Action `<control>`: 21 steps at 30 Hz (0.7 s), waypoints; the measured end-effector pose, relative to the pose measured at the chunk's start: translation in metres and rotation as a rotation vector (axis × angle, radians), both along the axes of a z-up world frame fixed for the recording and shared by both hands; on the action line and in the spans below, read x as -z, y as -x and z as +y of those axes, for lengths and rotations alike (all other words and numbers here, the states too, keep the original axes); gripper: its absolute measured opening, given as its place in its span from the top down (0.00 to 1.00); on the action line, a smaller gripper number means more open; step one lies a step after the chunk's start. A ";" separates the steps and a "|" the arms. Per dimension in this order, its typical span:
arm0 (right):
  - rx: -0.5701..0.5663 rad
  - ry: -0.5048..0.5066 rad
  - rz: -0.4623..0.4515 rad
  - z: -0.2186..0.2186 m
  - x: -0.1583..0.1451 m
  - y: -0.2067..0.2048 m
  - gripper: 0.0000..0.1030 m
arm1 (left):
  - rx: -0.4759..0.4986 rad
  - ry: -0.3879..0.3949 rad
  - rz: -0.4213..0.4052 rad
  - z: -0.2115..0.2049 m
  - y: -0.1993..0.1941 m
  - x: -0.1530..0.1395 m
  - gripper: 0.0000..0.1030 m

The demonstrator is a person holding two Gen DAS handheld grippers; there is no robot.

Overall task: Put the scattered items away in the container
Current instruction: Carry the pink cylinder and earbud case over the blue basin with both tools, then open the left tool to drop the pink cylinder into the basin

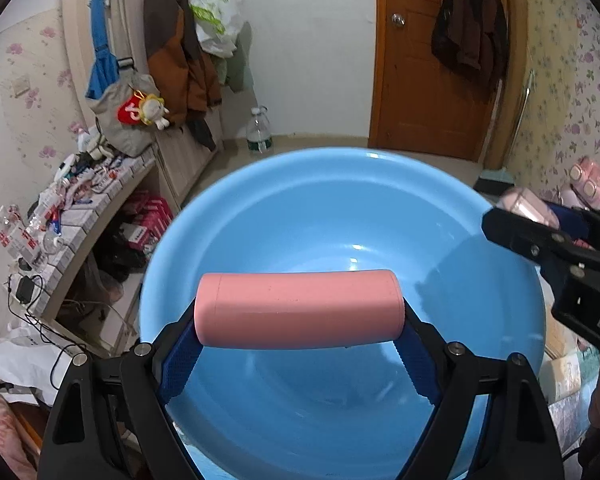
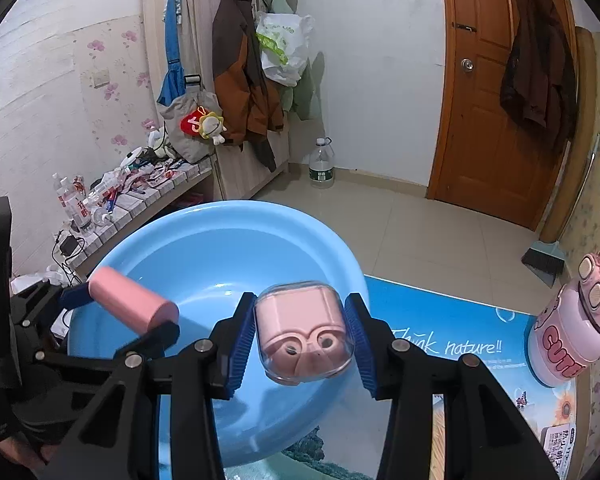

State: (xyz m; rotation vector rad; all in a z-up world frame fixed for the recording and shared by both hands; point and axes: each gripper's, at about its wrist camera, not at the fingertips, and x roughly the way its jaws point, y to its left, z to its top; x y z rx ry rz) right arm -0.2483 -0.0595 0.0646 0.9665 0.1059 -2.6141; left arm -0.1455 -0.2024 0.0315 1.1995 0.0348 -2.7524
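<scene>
Fingers [image 2: 240,344] pinch pink case [image 2: 305,332], possibly earbuds

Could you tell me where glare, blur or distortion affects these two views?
Left wrist: small glare spots inside the basin, the earbud case smeared, fisheye bending the door. Right wrist: case sharp with soft sheen, room edges curved.

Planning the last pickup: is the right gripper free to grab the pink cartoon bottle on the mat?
Probably not yet: the right gripper is shut on the pink earbud case in its clear cover, over the blue plastic basin. The pink cartoon bottle stands unobstructed beside it.
</scene>
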 end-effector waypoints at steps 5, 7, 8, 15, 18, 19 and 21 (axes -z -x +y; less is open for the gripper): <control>-0.002 0.004 0.000 -0.003 0.002 0.002 0.55 | 0.011 -0.003 -0.051 0.000 0.008 0.005 0.16; -0.005 0.002 0.000 -0.004 0.002 0.002 0.55 | 0.014 -0.014 -0.064 -0.001 0.011 0.006 0.16; -0.004 0.001 0.001 -0.004 0.002 0.003 0.55 | 0.015 -0.017 -0.070 -0.001 0.012 0.007 0.16; -0.004 -0.002 -0.006 -0.003 0.004 0.000 0.55 | 0.027 -0.004 -0.096 0.005 0.015 0.012 0.16; -0.006 -0.002 -0.008 -0.004 0.004 -0.001 0.55 | 0.035 0.007 -0.103 0.007 0.015 0.013 0.16; -0.006 -0.002 -0.008 -0.004 0.004 -0.001 0.55 | 0.038 0.011 -0.105 0.008 0.014 0.013 0.16; -0.008 -0.002 -0.009 -0.004 0.005 -0.002 0.55 | 0.042 0.007 -0.104 0.008 0.014 0.013 0.16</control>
